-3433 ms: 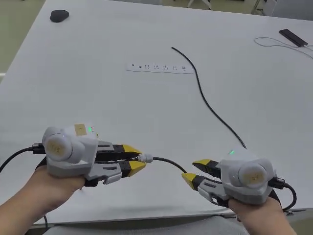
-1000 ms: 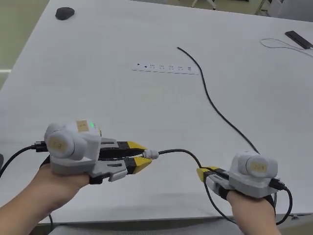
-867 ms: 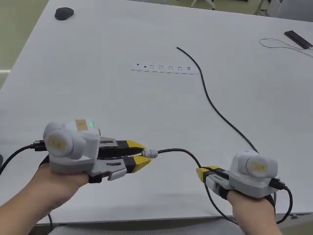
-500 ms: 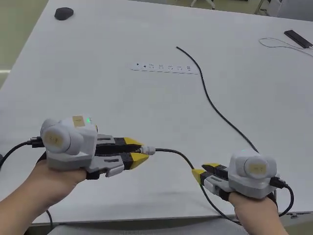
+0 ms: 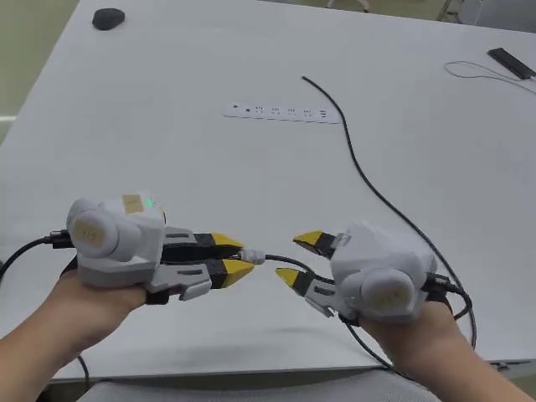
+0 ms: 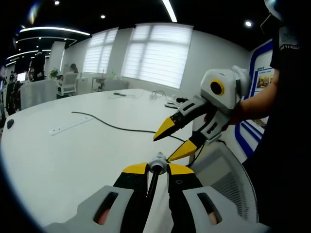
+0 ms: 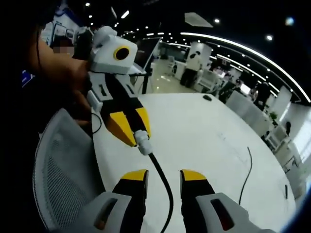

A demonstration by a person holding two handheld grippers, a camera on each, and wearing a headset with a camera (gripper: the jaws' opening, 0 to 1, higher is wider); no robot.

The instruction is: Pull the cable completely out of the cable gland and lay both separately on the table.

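Left claw (image 5: 237,257) is clamped on the cable gland (image 5: 252,256). Right claw (image 5: 298,260) gapes open astride the cable (image 5: 360,174), not gripping it, above the white surface (image 5: 167,126).

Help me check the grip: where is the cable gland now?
Low centre in the head view, the cable gland is pinched in the left gripper's yellow tips; the open right gripper straddles the cable just right of it.

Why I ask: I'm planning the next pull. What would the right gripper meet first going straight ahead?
Probably the cable gland, held by the left gripper. The cable runs between the open jaws of the right gripper. Depth is hard to judge.
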